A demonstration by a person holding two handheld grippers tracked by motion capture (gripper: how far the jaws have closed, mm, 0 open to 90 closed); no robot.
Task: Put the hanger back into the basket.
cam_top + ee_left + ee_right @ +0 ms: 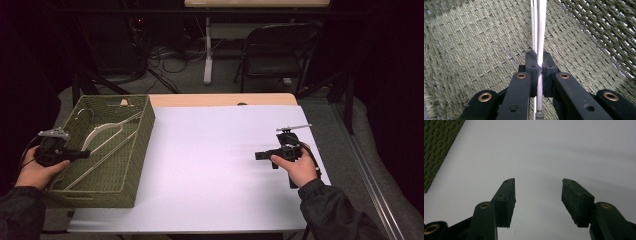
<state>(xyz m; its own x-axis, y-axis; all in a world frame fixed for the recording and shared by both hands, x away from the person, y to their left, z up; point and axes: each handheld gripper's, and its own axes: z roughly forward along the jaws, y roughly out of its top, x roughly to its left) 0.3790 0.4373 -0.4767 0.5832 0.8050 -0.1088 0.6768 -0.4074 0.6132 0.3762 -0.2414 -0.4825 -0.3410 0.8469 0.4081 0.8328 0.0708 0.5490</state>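
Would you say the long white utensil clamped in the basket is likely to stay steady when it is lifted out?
Probably stiff: the white utensil runs straight beyond the left tongs. It looks thin and smooth, so it may swivel or slip, being pinched on a narrow handle. It seems light, yet its far end could snag in the woven basket.

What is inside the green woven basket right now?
Inside the basket lie long metal utensils; the left gripper clamps one thin rod. The near wall hides part of the floor.
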